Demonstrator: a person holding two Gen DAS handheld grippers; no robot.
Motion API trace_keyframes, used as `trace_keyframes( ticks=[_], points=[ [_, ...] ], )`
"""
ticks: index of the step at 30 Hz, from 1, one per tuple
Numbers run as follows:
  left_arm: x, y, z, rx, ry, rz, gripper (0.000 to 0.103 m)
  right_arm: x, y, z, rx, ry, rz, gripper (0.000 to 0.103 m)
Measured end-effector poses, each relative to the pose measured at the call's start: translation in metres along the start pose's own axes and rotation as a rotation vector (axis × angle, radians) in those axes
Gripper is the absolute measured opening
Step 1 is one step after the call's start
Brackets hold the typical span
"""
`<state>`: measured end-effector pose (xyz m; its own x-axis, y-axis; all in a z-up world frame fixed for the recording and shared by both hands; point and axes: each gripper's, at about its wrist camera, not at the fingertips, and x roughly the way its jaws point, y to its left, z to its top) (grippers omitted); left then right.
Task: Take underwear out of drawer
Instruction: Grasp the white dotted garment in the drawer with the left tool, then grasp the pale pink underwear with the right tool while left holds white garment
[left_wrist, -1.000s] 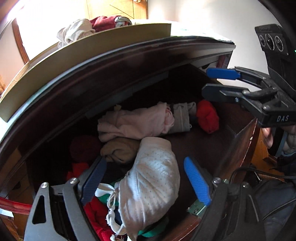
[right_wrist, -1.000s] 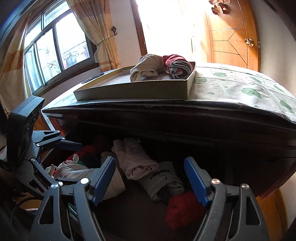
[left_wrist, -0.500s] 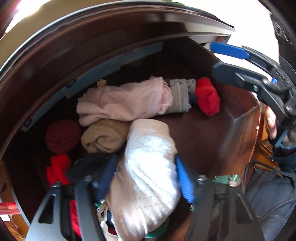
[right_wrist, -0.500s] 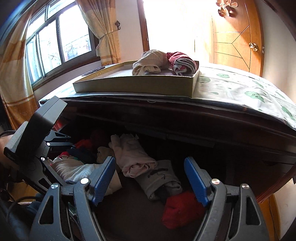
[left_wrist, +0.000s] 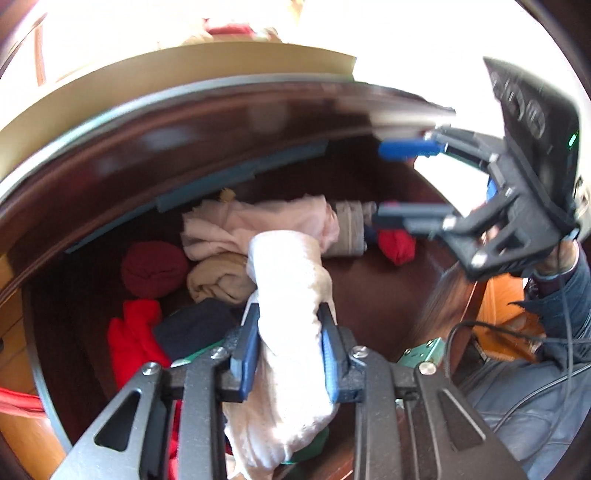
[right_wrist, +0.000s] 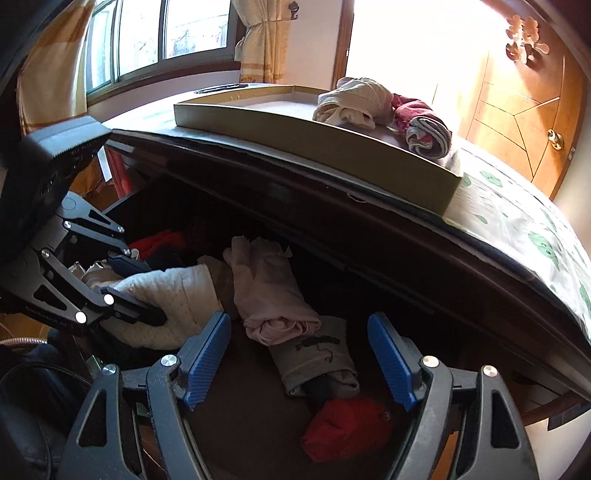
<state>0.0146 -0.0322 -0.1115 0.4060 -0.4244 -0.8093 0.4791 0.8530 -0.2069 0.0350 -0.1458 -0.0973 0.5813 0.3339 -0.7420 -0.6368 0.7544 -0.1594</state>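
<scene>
White dotted underwear (left_wrist: 288, 295): pinched by left gripper (left_wrist: 290, 354), jaws just closed on it.
Right gripper (right_wrist: 299, 363): jaws spread, empty.
Risk: loose fabric may snag neighbours in drawer (left_wrist: 436, 314) on lift.

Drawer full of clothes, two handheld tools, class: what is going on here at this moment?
A person is emptying an open drawer of rolled underwear. The left tool has just closed on a white dotted bundle, which sticks out both ends of its blue pads. The right tool hangs open above the grey roll and red roll, gripping nothing. Two bundles already lie in the cardboard tray on top.
</scene>
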Motion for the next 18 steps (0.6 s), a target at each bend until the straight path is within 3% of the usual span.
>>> trace_keyframes(
  ticks=[8,18],
  points=[
    [-0.029,0.018,0.001,-0.101,-0.163,0.027,0.025,0.026,0.016,0.015,-0.133,0.097,0.053,0.078],
    [-0.037,0.042,0.001,-0.178,-0.242,0.074,0.025,0.066,0.044,0.029,-0.269,0.182,0.051,0.06]
  ],
)
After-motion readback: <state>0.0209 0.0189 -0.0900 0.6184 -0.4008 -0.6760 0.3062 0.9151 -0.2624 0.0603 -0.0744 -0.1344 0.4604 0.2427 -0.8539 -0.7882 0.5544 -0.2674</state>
